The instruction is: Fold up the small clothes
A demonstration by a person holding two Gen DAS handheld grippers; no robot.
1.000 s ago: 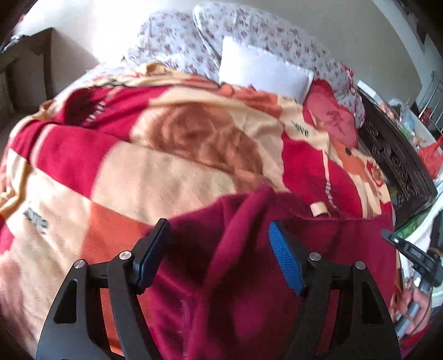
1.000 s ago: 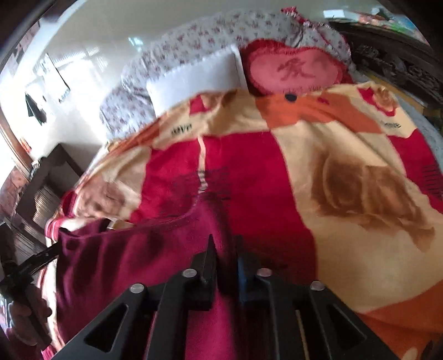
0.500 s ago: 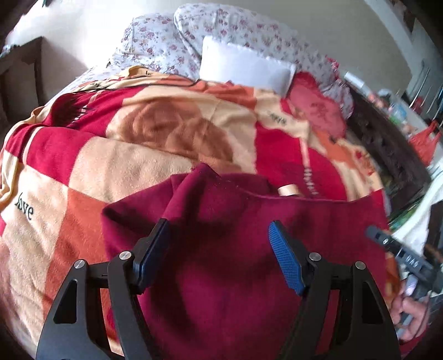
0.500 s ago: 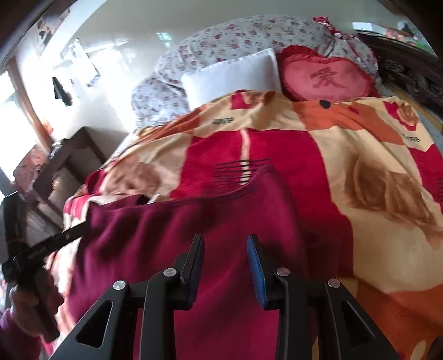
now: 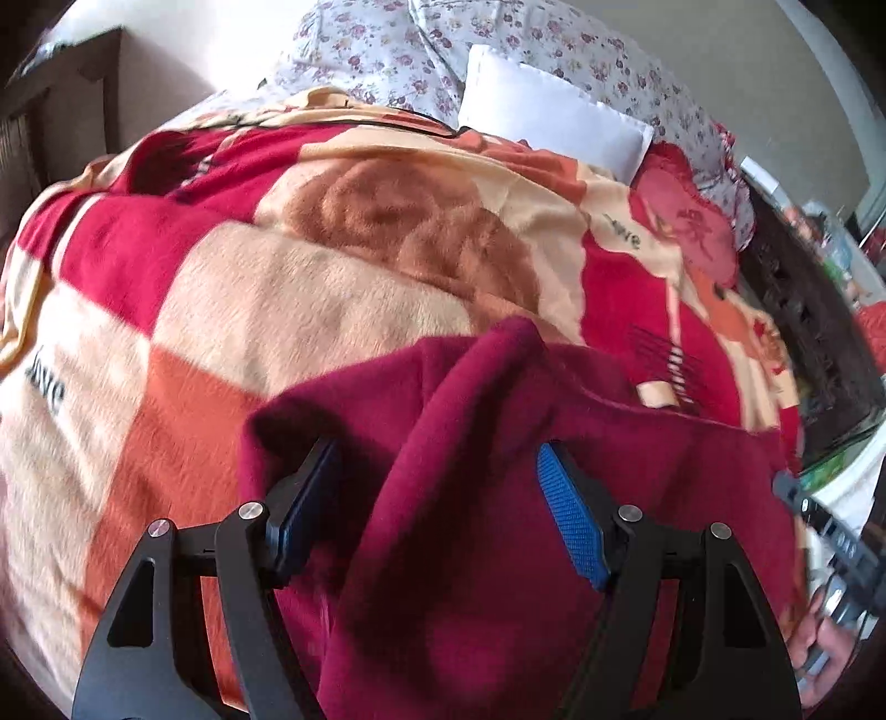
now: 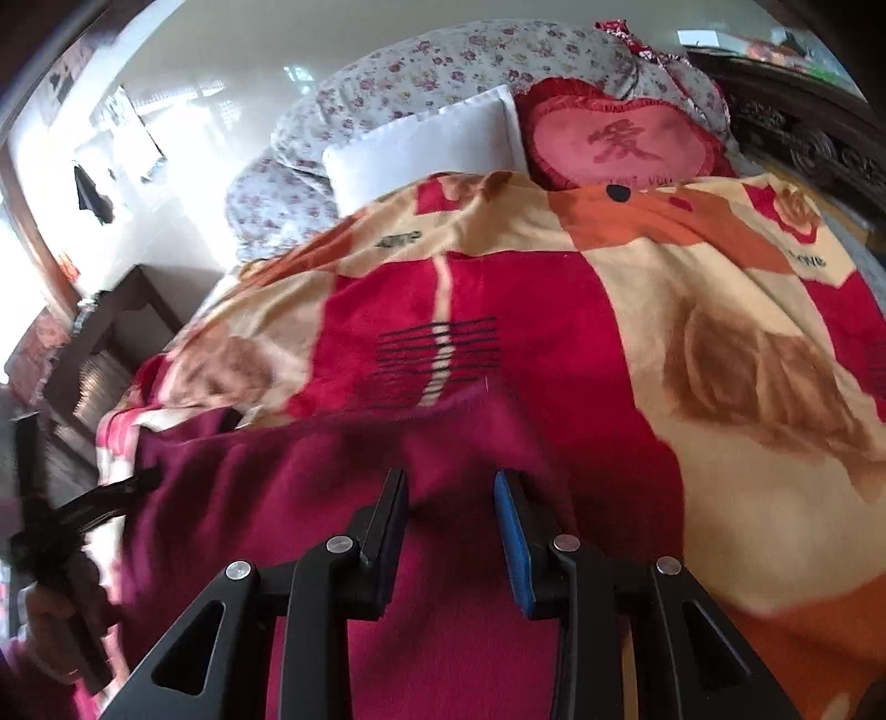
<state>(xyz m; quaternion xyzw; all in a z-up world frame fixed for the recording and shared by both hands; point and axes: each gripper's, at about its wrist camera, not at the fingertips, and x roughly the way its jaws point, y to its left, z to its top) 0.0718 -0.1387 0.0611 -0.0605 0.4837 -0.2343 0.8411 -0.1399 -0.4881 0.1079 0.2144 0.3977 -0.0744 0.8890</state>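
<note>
A dark maroon garment point(image 5: 482, 498) lies on the bed's red, orange and cream blanket point(image 5: 310, 310), with a raised fold running up its middle. My left gripper point(image 5: 437, 498) is open, its fingers standing either side of that fold. In the right wrist view the same garment point(image 6: 310, 487) spreads to the left. My right gripper point(image 6: 451, 526) is open over the garment's right part, with nothing held between its fingers. The other gripper and hand show at that view's left edge point(image 6: 66, 526).
A white pillow point(image 5: 548, 127), a red heart cushion point(image 6: 620, 144) and floral bedding point(image 5: 387, 50) lie at the head of the bed. A dark carved wooden bed frame point(image 5: 819, 332) runs along one side. A dark wooden side table point(image 6: 105, 332) stands on the other side.
My right gripper has opened and let go of the garment, which has dropped onto the blanket. My left gripper has stayed open, and the fold has shifted between its fingers.
</note>
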